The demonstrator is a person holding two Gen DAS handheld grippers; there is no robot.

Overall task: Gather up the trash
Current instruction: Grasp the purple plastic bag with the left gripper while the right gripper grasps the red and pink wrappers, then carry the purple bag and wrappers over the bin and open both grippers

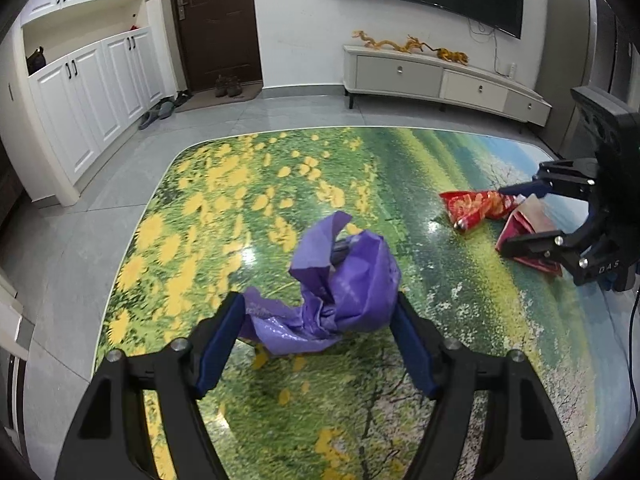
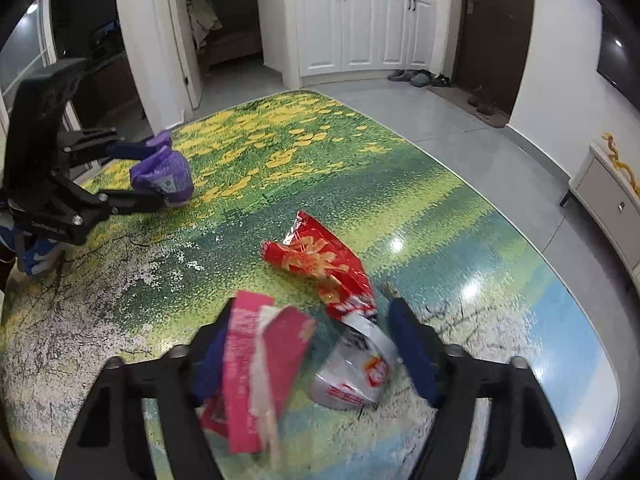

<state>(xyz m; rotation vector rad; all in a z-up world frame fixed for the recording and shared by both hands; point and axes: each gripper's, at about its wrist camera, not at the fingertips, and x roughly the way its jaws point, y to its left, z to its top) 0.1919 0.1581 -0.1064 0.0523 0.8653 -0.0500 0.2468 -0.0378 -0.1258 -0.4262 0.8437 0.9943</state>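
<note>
Left wrist view: the left gripper (image 1: 318,312) stands with its blue fingers (image 1: 218,350) spread wide on either side of a crumpled purple bag (image 1: 340,292), which sits on the glossy worktop (image 1: 224,208) printed with yellow flowers and green meadow. I cannot tell whether the fingers touch the bag. Off to the right lies a red snack wrapper (image 1: 476,208), and just beside it a pink packet (image 1: 528,236), with the right gripper (image 1: 508,220) reaching in around them, its jaws apart.

From the right wrist view, the right gripper (image 2: 310,344) is open too. The pink packet (image 2: 256,376) leans against its left finger, blurred. A silver-white wrapper (image 2: 356,372) lies between the fingers, and the red snack wrapper (image 2: 320,264) rests just beyond it on the worktop (image 2: 460,216). Well apart on the left, the left gripper (image 2: 154,172) brackets the purple bag (image 2: 164,172). White cabinets (image 2: 364,28) and a dark door (image 2: 496,24) stand behind.
</note>
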